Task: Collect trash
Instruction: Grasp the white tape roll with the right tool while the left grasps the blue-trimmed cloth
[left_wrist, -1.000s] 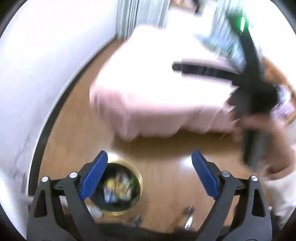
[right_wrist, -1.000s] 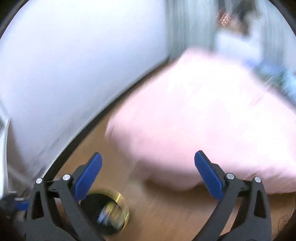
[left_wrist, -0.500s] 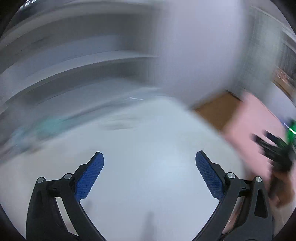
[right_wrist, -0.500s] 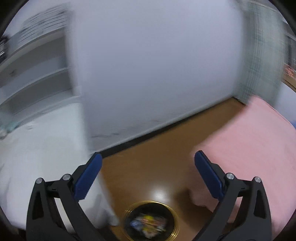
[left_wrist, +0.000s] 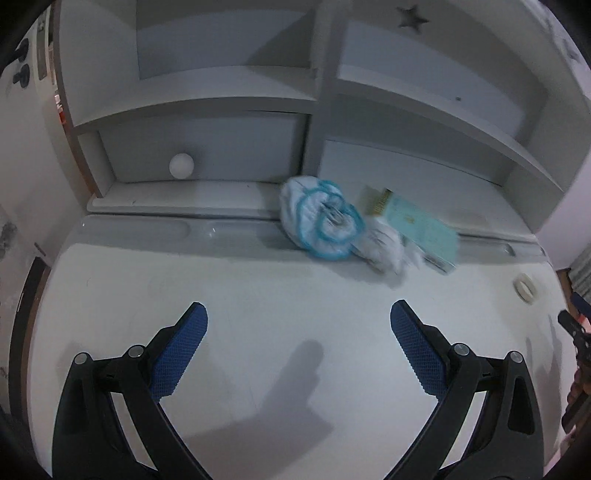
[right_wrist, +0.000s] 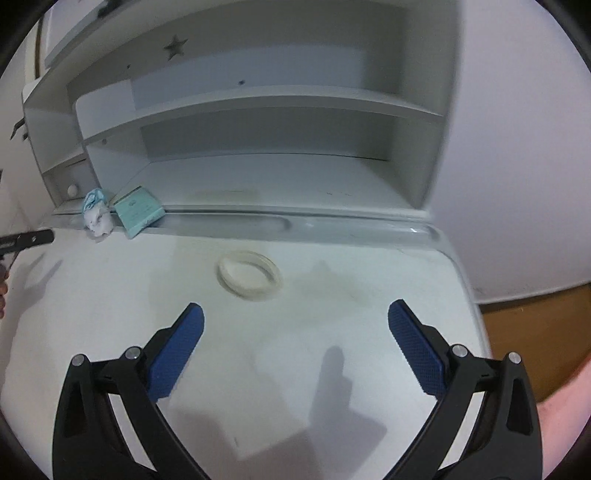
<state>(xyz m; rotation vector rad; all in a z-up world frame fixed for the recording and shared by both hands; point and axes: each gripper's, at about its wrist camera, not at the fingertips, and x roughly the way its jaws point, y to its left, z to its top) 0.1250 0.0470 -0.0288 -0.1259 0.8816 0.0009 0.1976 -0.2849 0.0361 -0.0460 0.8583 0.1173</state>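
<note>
On the white desk (left_wrist: 258, 295), at its back, lie a crumpled white-and-blue wrapper (left_wrist: 321, 218), a crumpled white tissue (left_wrist: 386, 245) and a light teal box (left_wrist: 421, 227). The same wrapper (right_wrist: 94, 199), tissue (right_wrist: 99, 221) and box (right_wrist: 138, 210) show far left in the right wrist view. A white tape ring (right_wrist: 249, 277) lies on the desk (right_wrist: 332, 295) just ahead of my right gripper (right_wrist: 295, 332); it also shows in the left wrist view (left_wrist: 524, 288). My left gripper (left_wrist: 299, 332) is open and empty above the desk, short of the trash. My right gripper is open and empty.
White shelves (left_wrist: 221, 92) rise behind the desk, with a round knob (left_wrist: 181, 165) on a drawer. A pen groove (right_wrist: 229, 223) runs along the desk's back. Brown floor (right_wrist: 535, 332) lies past the desk's right edge. The other gripper's tip (right_wrist: 33, 238) pokes in at the left.
Both grippers swung from the floor, the bin and the pink bed up to the white desk. The bin is out of view. Both stayed open and empty.
</note>
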